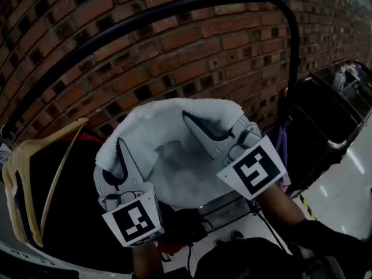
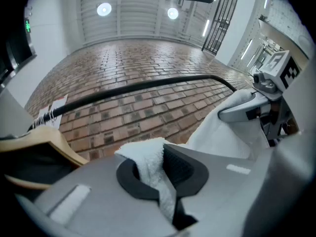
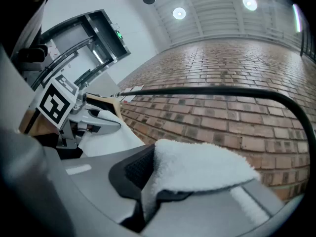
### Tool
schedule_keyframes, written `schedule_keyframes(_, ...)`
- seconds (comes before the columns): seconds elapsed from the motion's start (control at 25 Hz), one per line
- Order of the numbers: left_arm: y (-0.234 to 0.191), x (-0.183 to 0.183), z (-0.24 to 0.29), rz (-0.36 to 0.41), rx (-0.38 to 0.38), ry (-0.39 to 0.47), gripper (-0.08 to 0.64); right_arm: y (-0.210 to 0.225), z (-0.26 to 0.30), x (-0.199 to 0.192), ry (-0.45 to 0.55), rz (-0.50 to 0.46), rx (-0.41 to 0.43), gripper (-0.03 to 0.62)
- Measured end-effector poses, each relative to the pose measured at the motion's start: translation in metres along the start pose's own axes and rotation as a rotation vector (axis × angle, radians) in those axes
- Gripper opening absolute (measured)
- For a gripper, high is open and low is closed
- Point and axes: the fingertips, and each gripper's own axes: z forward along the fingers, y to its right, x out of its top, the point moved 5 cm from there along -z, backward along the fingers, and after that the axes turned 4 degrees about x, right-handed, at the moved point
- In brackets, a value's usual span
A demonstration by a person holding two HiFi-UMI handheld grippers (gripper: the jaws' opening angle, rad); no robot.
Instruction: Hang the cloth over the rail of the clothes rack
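A white fluffy cloth (image 1: 174, 150) is stretched between my two grippers, held up below the black rail (image 1: 174, 10) of the clothes rack. My left gripper (image 1: 119, 156) is shut on the cloth's left corner (image 2: 148, 167). My right gripper (image 1: 195, 124) is shut on its right corner (image 3: 197, 167). The rail (image 2: 143, 85) curves across the brick wall ahead and above the cloth, apart from it. In the right gripper view the rail (image 3: 222, 91) bends down at the right end.
A wooden hanger (image 1: 35, 173) hangs at the left with dark clothing (image 1: 64, 214) under it. A brick wall (image 1: 174, 57) stands close behind the rack. A dark bin (image 1: 325, 121) sits at the right, and a purple item (image 1: 283, 141) hangs by the rack post.
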Motion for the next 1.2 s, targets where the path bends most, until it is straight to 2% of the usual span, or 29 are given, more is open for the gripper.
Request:
schedule_keyframes(0.28,-0.035,0.07,-0.001,0.033,0.025,0.114,0.029,0.019,0.0,0.065,0.066,-0.107,0.0,0.015)
schedule_keyframes(0.52,-0.057,0.151,-0.001,0.094,0.019,0.295,0.029,0.041,-0.004,0.128,0.154,-0.178,-0.029,0.015)
schedule_keyframes(0.72,-0.078,0.195,0.004,0.099,0.017,0.389,0.029,0.062,0.003,0.173,0.213,-0.245,-0.029,0.015)
schedule_keyframes(0.96,-0.114,0.252,0.018,0.12,0.113,0.492,0.029,0.105,0.02,0.226,0.236,-0.345,-0.091,0.015)
schedule_keyframes(1.04,-0.128,0.268,0.037,0.114,0.129,0.513,0.029,0.124,0.037,0.244,0.242,-0.397,-0.092,0.015)
schedule_keyframes(1.2,-0.149,0.278,0.088,0.101,0.141,0.451,0.029,0.16,0.076,0.268,0.171,-0.476,-0.112,0.015)
